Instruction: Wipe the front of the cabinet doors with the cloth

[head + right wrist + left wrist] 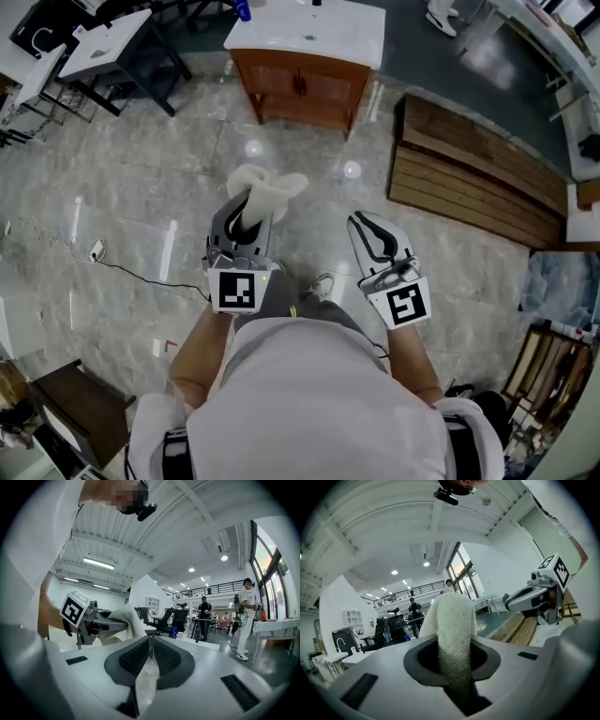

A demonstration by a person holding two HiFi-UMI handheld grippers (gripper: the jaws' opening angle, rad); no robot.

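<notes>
Cloth (pixel 272 191) gripped by left claw (pixel 244 221); right gripper view shows right claw (pixel 150 645) seemingly closed.

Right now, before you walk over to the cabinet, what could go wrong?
The cloth is only pinched at a narrow part in the left hand-held gripper, and the rest flops loose, so it might slip out. A black cable lies on the floor to the left and wooden planks to the right, so a careless step toward the cabinet could mean a trip.
</notes>
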